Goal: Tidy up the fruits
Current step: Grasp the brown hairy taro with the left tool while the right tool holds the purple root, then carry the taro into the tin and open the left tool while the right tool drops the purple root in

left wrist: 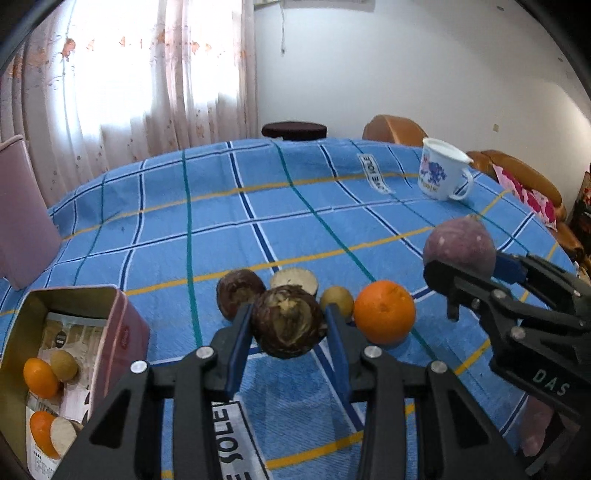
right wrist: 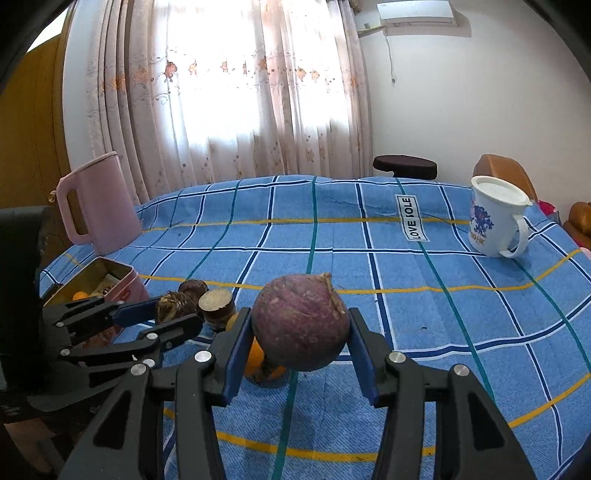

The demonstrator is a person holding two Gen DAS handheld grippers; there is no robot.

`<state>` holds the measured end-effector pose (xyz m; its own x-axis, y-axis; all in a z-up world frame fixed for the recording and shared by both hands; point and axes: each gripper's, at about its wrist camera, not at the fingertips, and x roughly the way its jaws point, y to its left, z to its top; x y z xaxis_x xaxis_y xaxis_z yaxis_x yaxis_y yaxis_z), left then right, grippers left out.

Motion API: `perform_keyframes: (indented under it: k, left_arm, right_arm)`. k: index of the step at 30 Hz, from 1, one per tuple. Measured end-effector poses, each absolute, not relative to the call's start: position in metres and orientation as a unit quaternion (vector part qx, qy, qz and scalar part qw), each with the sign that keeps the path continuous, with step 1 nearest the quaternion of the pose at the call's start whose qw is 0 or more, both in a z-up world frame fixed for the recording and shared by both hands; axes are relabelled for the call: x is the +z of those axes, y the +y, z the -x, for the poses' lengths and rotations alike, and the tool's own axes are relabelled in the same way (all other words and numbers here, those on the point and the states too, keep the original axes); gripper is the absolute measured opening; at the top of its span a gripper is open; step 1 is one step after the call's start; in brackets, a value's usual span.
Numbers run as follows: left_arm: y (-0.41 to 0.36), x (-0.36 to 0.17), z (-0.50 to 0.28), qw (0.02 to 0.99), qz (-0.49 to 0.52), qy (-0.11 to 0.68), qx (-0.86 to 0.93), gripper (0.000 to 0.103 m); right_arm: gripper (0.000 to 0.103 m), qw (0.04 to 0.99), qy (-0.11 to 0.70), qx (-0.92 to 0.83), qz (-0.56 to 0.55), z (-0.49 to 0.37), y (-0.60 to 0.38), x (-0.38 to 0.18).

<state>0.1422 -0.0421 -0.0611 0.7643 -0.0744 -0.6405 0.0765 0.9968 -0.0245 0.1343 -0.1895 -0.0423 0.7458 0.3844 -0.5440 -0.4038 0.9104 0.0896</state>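
Brown root [left wrist: 289, 322] is clamped in the left gripper [left wrist: 290, 326], purple turnip [right wrist: 301, 323] in the right gripper [right wrist: 299, 332], both lifted clear, presumably for the tin [left wrist: 110, 314] left of the left gripper.

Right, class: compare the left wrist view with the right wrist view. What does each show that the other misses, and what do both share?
Only the left wrist view shows inside the pink tin, where orange pieces and a small brown fruit lie, and a whole orange in full.

Only the right wrist view shows the whole pink jug and a wall air conditioner.

Both show the blue checked cloth, the white mug, the left gripper shut on a brown fruit, and the right gripper shut on a purple fruit.
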Motion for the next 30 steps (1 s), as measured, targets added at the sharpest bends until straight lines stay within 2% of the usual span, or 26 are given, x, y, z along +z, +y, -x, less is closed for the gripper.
perform_keyframes:
  k: [30]
  left_arm:
    - [-0.03, -0.042, -0.111, 0.97, 0.021, 0.241, -0.011, 0.041]
  right_arm:
    - [0.052, 0.951, 0.214, 0.221, 0.024, -0.11, -0.193, -0.03]
